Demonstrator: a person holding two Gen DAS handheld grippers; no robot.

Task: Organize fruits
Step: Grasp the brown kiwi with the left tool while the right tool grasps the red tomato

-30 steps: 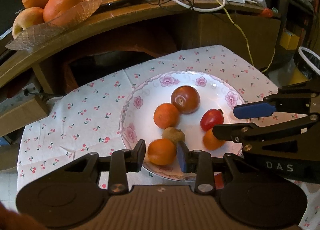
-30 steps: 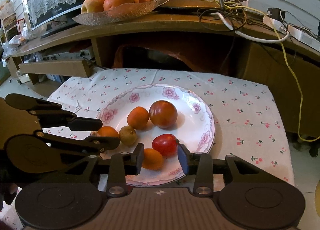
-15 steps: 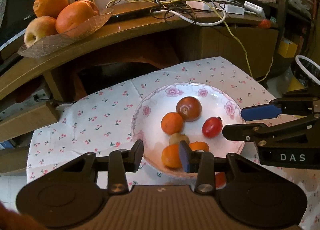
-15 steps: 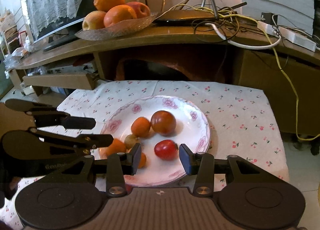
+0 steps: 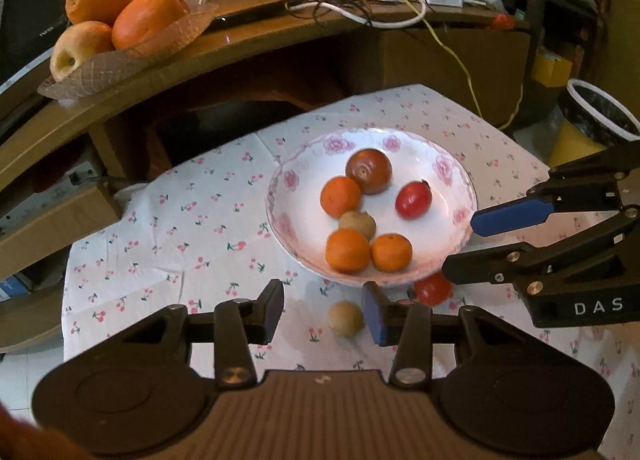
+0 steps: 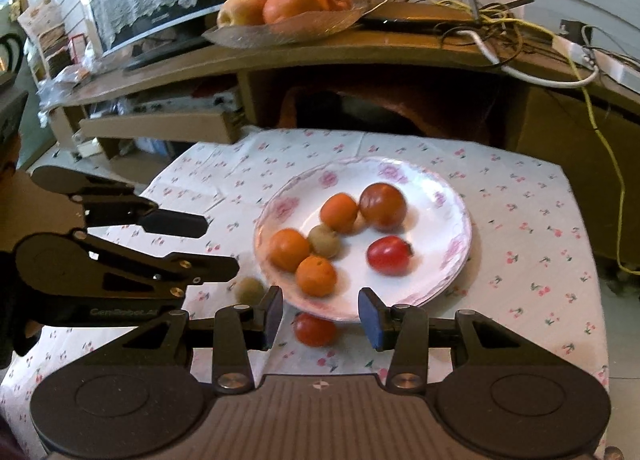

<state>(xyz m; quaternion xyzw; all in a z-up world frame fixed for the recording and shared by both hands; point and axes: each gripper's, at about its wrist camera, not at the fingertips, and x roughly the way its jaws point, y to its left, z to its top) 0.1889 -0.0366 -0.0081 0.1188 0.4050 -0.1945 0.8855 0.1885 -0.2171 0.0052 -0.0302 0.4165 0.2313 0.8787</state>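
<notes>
A white flowered plate (image 5: 454, 174) (image 6: 440, 228) on the cherry-print cloth holds three oranges (image 5: 347, 250), a dark red fruit (image 5: 368, 171), a red tomato (image 5: 413, 200) and a small brown fruit (image 5: 357, 223). On the cloth in front of the plate lie a second brown fruit (image 5: 345, 318) (image 6: 249, 289) and a second red tomato (image 5: 433, 289) (image 6: 315, 328). My left gripper (image 5: 323, 312) is open and empty, just above the loose brown fruit. My right gripper (image 6: 320, 314) is open and empty, over the loose tomato.
A wooden shelf (image 5: 240, 52) behind the table carries a glass dish with large oranges and an apple (image 5: 120, 24) and tangled cables (image 5: 340, 0). A cardboard box (image 5: 52, 220) stands at the left. A bin (image 5: 600, 116) stands at the right.
Both grippers have pulled back and up from the plate, still open. The loose brown fruit and loose tomato in front of the plate have come into view.
</notes>
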